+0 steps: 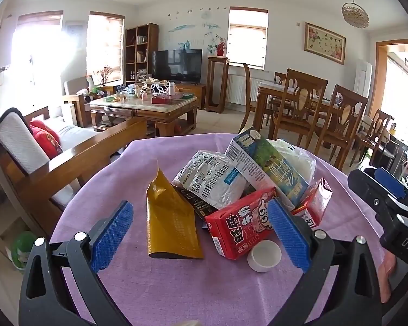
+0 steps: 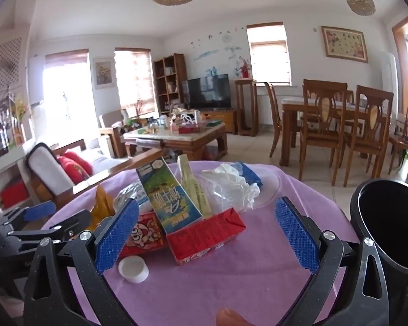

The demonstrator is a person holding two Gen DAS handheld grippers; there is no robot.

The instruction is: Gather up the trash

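Left gripper [image 1: 201, 233] and right gripper [image 2: 206, 233] both gape wide, empty, over the trash pile [image 1: 247, 184].

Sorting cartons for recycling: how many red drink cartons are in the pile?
2: one red cartoon-printed carton at the pile's near left, one red foil-ended carton at its near right. Others may be buried.

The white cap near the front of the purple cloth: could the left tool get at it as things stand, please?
Probably yes. The white cap lies alone on the purple cloth, just ahead of the open left tool and beside the red carton, with nothing on top of it.
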